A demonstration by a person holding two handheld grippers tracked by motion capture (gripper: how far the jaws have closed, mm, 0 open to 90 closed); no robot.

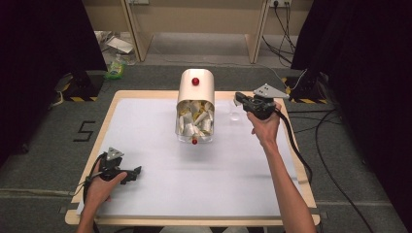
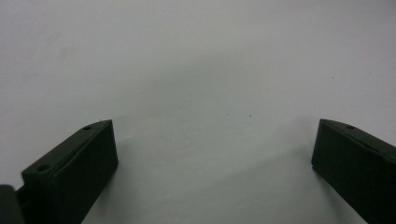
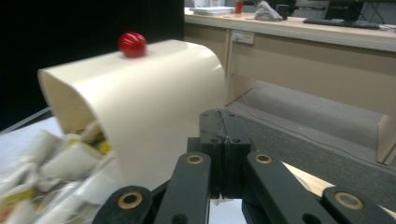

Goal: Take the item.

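Resting low on the white tabletop (image 1: pixel 145 126), the left tool (image 1: pixel 130 174) gapes wide, empty. The right tool (image 3: pixel 223 140), jaws pressed together and holding nothing, sits just beside the cream container (image 3: pixel 154 102) whose red knob (image 3: pixel 132 44) and paper packets (image 3: pixel 56 158) appear close up.

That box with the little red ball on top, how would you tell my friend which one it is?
Look at the white mat covering the wooden table. At its far middle stands a cream box with a rounded roof, its clear front part stuffed with white and yellow packets. A red knob sits on top, and it is the tallest thing on the mat.
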